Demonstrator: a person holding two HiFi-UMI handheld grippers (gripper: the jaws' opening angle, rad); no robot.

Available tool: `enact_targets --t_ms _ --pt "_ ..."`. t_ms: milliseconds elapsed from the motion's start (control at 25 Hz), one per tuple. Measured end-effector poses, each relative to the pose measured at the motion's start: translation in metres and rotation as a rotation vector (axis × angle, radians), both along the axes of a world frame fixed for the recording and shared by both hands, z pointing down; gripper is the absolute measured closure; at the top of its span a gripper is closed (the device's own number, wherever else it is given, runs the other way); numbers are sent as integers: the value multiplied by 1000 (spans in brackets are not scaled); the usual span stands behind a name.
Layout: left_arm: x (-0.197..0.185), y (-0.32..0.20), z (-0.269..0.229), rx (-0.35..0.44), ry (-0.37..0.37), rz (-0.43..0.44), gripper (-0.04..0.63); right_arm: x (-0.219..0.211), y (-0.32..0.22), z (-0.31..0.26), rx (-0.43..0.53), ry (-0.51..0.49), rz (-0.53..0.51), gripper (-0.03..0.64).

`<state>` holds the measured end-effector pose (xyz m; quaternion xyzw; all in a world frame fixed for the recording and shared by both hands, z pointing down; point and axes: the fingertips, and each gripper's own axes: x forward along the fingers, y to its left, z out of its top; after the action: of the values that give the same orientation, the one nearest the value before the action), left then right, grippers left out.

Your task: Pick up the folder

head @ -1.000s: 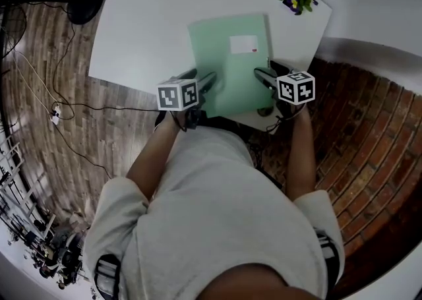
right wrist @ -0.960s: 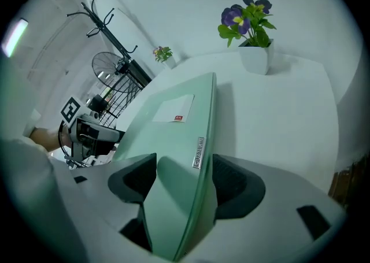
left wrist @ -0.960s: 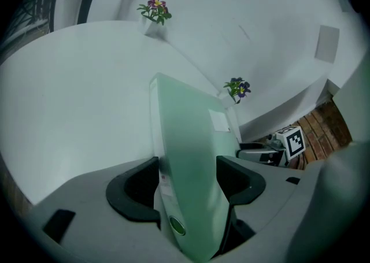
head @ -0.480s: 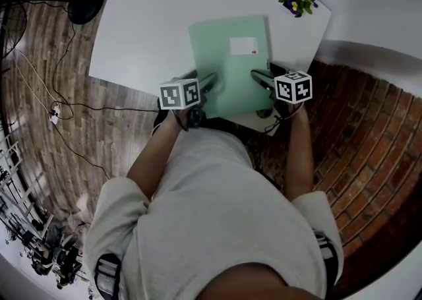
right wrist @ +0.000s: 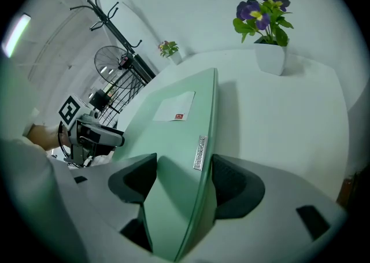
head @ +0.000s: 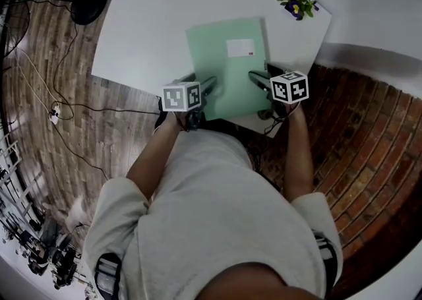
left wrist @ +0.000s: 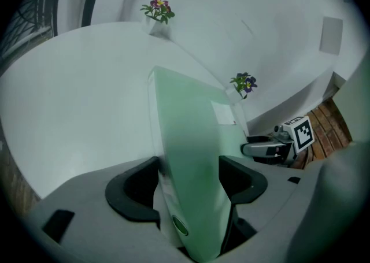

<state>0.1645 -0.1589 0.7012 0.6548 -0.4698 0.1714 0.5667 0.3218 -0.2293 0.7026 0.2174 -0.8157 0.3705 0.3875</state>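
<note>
Both forearms [head: 156, 152] are reaching forward, elbows bent, angling the tools steeply down at the near edge of the white table [head: 151, 22]. The left gripper [head: 210, 82] is opening its jaws, with the near edge of the thin pale-green plastic folder [head: 221, 61] sitting loosely between them. The right gripper [head: 254, 76] is holding its jaws wide around that same edge, not clamping. The folder is lying on the table. Beyond it, a small purple-flowered potted plant [head: 295, 0] is standing at the far corner.

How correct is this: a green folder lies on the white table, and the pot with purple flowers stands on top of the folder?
Not quite. The green folder does lie on the white table, but the pot with purple flowers stands on the table, apart from the folder, as the head view shows.
</note>
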Motion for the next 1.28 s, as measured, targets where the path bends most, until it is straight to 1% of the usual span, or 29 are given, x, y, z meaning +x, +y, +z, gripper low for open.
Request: enact_targets --t_ms 120,280,480,600,1040,1280 --pt "-9 6 0 -2 -20 -28 262 -11 2 -2 9 12 -32 320" --pt "-24 15 -1 -9 -28 -71 265 -28 7 -5 25 12 -72 321" --pt "-46 23 -5 -1 -40 -138 286 -49 12 -6 25 4 -109 321" --pt "-63 33 -8 0 -47 -175 296 -67 17 -8 29 -2 -139 321" --pt "-127 68 -9 -8 -84 -326 295 -144 35 -15 69 -2 -269 322" --pt "-162 82 -16 5 -98 -364 296 -181 46 -22 77 -11 -301 322"
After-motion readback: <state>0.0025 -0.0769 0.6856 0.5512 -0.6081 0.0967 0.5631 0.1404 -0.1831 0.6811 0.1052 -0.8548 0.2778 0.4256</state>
